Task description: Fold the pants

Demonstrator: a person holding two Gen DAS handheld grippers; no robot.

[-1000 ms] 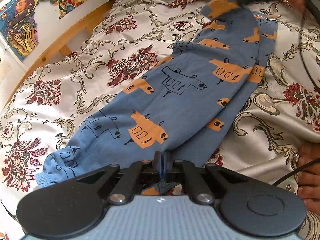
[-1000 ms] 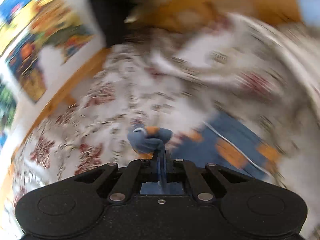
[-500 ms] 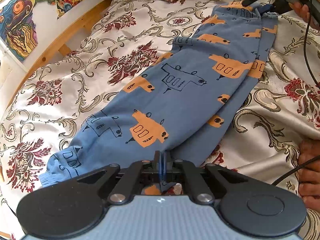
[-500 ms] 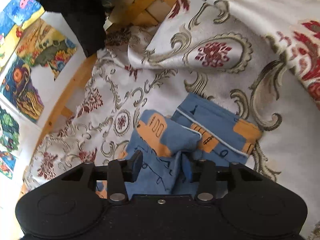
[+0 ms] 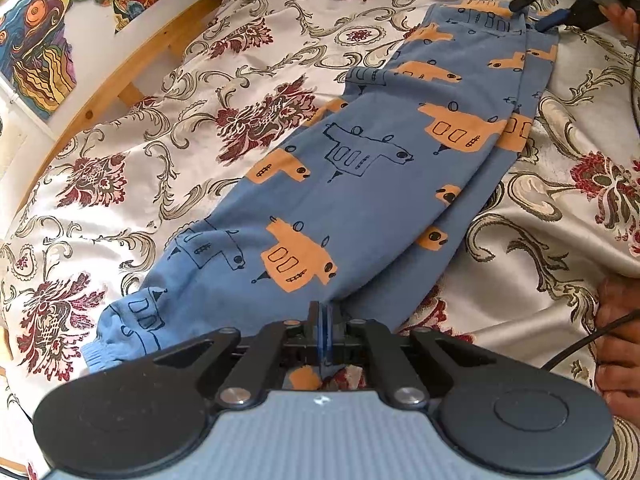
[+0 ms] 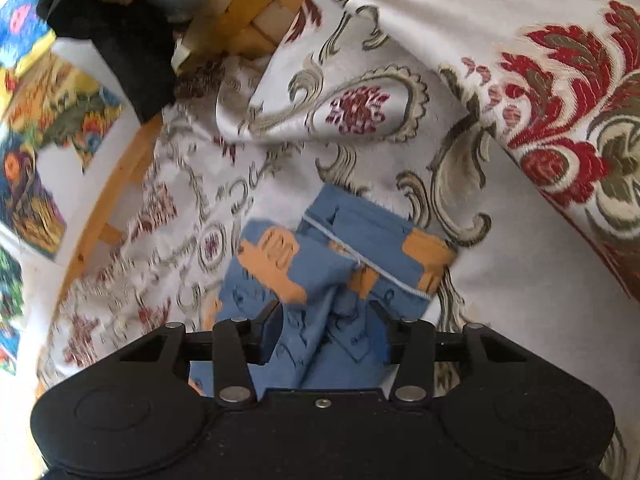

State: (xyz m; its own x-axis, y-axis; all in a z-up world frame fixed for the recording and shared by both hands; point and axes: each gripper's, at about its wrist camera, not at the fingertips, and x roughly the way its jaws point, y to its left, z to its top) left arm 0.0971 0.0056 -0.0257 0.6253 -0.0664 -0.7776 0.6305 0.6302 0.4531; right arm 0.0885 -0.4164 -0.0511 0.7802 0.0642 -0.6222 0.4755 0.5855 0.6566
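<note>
Blue pants [image 5: 360, 184] lying folded lengthwise across the floral bedspread [image 5: 160, 128], left claw [image 5: 320, 320] pinching the near leg end, right claw [image 6: 326, 330] gaping wide around the far waistband.

Bright daylight, fisheye warp, left-edge blur
</note>
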